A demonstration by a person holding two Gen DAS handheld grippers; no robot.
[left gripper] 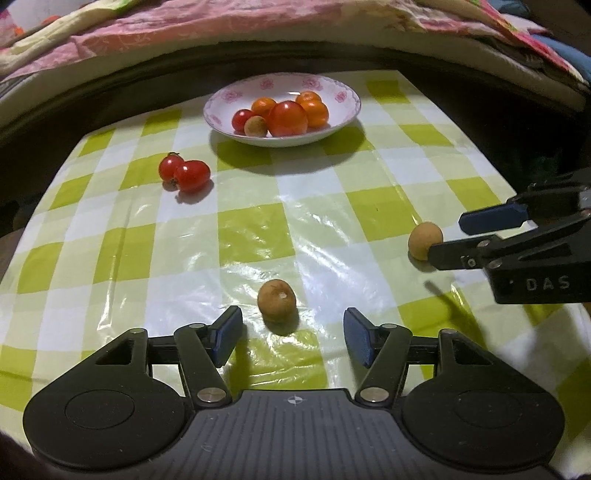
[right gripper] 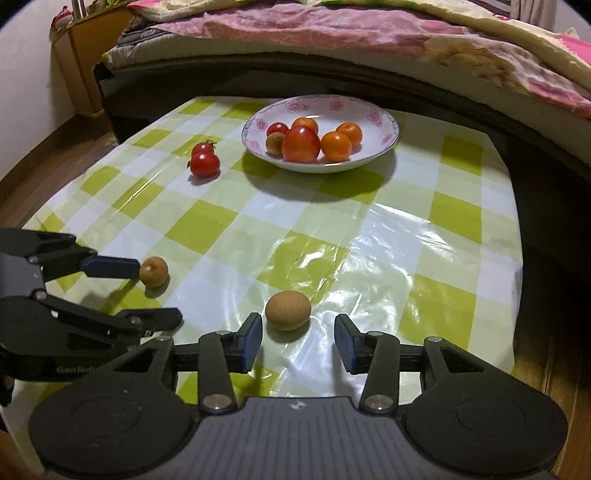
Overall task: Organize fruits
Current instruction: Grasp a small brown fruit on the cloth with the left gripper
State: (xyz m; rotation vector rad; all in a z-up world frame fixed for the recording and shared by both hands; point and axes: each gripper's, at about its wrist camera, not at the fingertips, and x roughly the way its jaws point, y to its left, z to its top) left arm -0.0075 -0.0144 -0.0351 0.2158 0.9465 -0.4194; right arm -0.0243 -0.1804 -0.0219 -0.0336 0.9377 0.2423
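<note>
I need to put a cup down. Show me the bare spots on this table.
Free: the checked cloth right of the plate, down to the near right edge, and the middle between plate and longans. Crowded: the two tomatoes left of the plate; both grippers at the front longans.

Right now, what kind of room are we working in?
Most likely a bedroom: a bed with a pink floral quilt runs behind the low table, and a wooden nightstand stands beside the bed.
</note>
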